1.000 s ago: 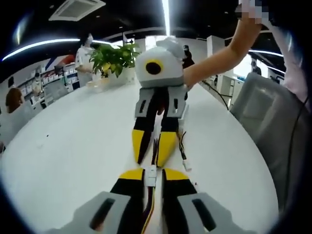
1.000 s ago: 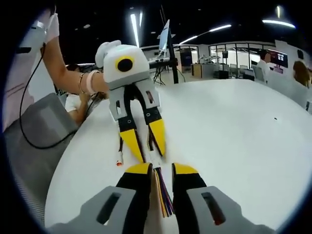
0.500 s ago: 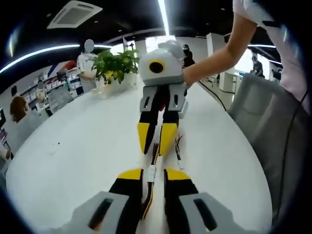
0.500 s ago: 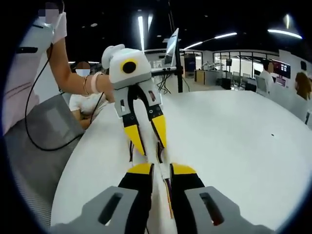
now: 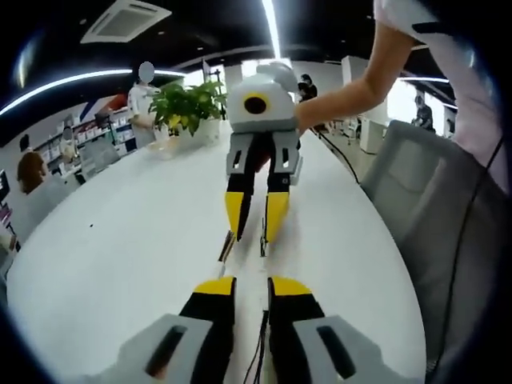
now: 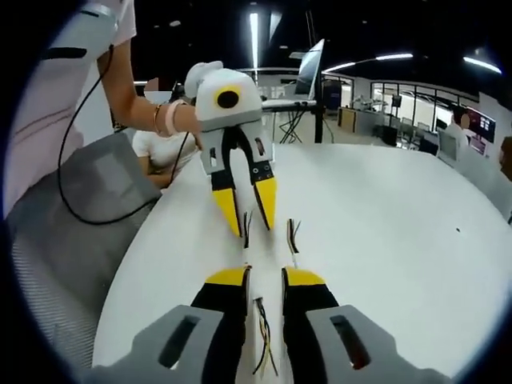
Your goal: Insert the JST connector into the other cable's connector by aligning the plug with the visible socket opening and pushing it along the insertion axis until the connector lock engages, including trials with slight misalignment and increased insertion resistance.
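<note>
left gripper [image 5: 249,286]: jaws rise from 6 o'clock in left gripper view, narrow gap between the yellow tips; thin dark wires run in the gap low down, can't tell if pinched.
right gripper [image 6: 265,278]: same posture in right gripper view, narrow gap, coloured wires [image 6: 264,340] lying in it near 6 o'clock; grip on them unclear.
opposite gripper: each view shows the other one facing it at 12 o'clock, tips pointed down at the table, slightly parted.
jst cable [image 6: 292,236]: small lead on the table just beyond the right gripper tips, toward 1 o'clock, beside the left gripper's tips; connectors apart, not mated.
table [image 5: 120,240]: white, round edge.
plant [image 5: 186,100]: green, far end, 11 o'clock.
chair [image 5: 416,192]: grey, 3 o'clock.
</note>
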